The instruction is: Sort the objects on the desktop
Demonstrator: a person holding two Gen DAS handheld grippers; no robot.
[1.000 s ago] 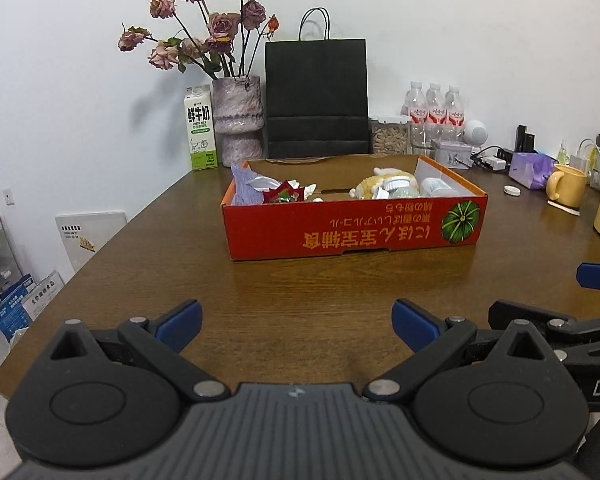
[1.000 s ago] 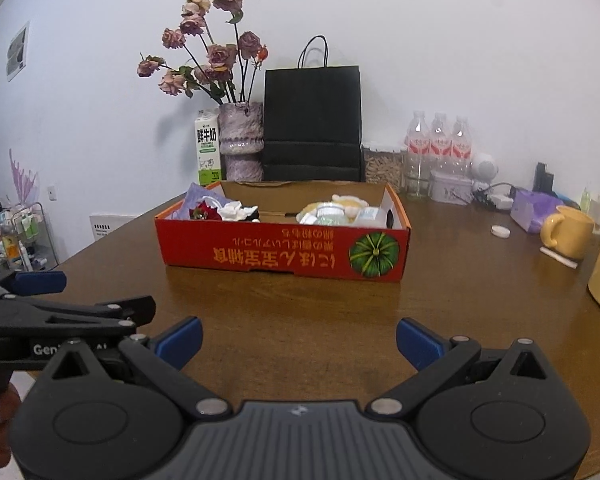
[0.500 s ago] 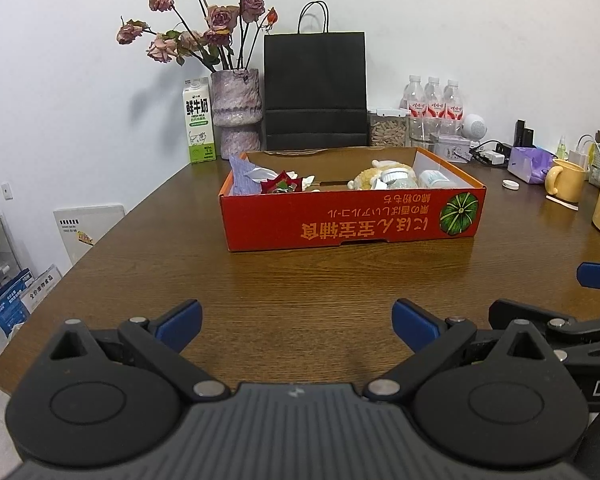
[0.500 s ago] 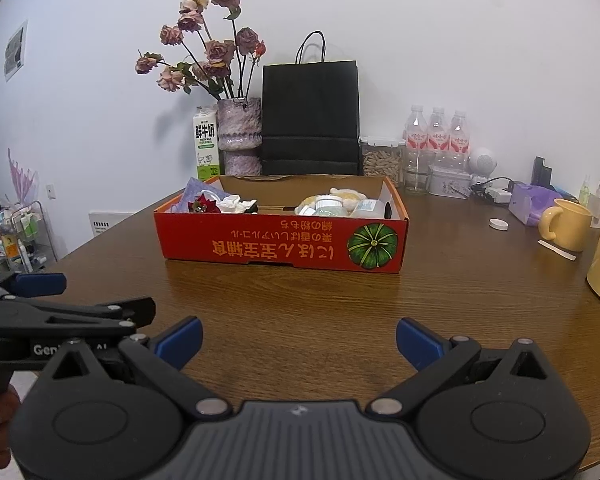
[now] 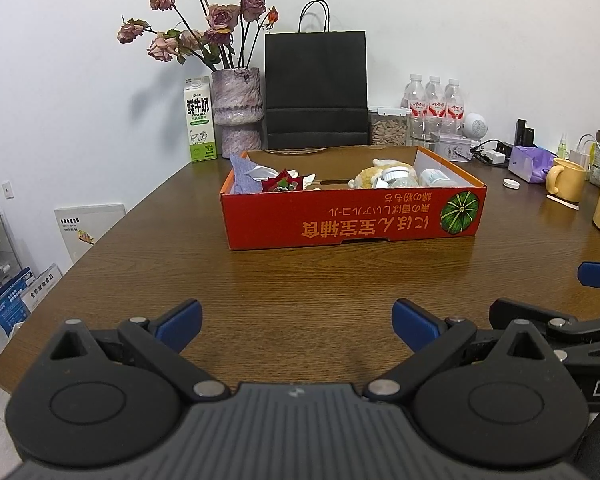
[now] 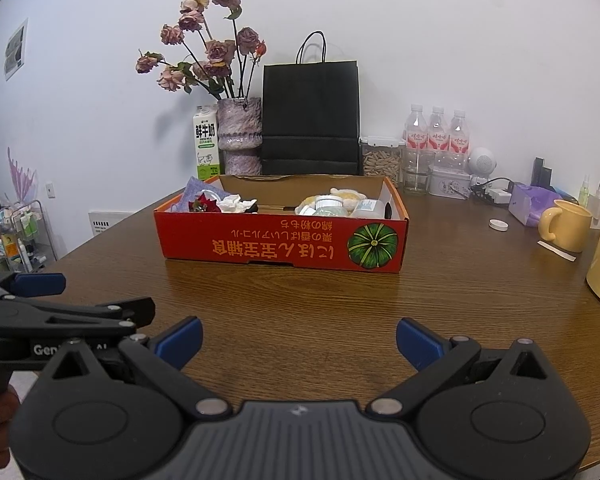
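A shallow red cardboard box (image 5: 352,216) (image 6: 280,246) with a pumpkin print sits mid-table. Its left end holds purple cloth (image 5: 244,172), a red flower (image 5: 280,184) and white crumpled paper (image 6: 234,203). Its right end holds a yellow plush toy (image 5: 368,176), white-lidded jars (image 6: 328,203) and a small bottle (image 5: 434,178). My left gripper (image 5: 296,318) hovers open over bare wood, well short of the box, nothing between its blue fingertips. My right gripper (image 6: 299,338) is likewise open and empty, beside the left one.
Along the back wall stand a milk carton (image 5: 198,120), a vase of dried roses (image 5: 238,110), a black paper bag (image 5: 316,88), water bottles (image 5: 434,98) and a jar. A yellow mug (image 5: 568,180), purple pouch and white cap lie right. The table edge curves at left.
Both grippers have pulled back slightly and tilted down; the box sits a little lower and farther in both views. Fingers stayed open.
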